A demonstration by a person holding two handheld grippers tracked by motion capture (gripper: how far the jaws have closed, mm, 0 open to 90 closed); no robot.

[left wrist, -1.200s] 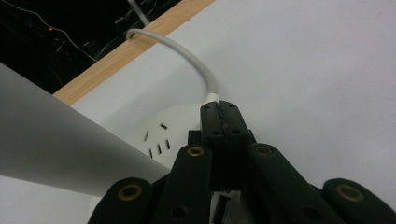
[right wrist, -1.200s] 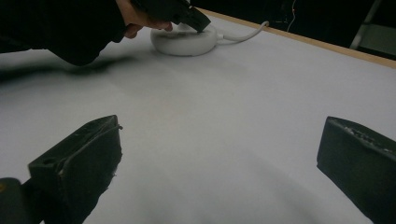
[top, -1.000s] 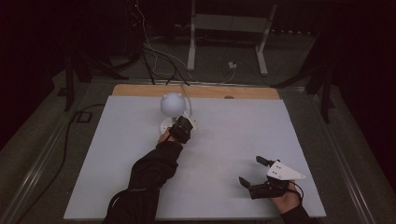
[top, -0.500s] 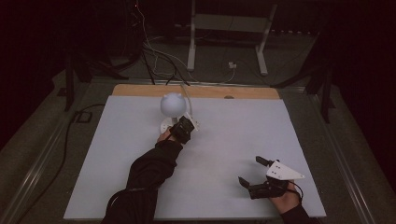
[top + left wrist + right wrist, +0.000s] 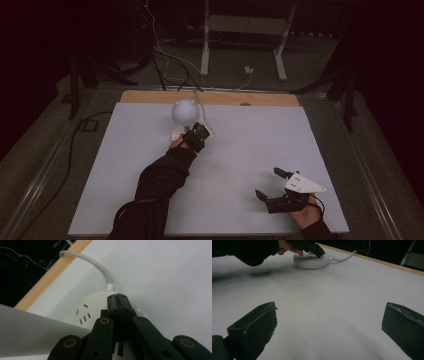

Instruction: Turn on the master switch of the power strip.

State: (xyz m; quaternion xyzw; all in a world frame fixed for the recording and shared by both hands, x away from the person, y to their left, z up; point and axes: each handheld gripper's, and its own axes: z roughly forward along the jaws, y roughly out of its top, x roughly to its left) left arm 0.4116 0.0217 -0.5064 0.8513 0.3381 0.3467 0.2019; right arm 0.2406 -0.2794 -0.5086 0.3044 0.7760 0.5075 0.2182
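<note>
White table [image 5: 240, 150] with wooden far edge, round white lamp base [image 5: 311, 260] and cord [image 5: 95, 265]

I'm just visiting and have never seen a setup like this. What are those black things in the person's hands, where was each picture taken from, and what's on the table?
There is no robot here: a person holds a hand-operated claw in each hand. The high view looks down on the white table from above. The other two pictures come from small cameras riding on each claw.

The left claw is shut, its tips pressed on the round white base of a small lamp with a ball-shaped head. A white cable runs from the base toward the table's wooden edge.

The right claw is open, holds nothing, and sits low near the table's front corner.
</note>
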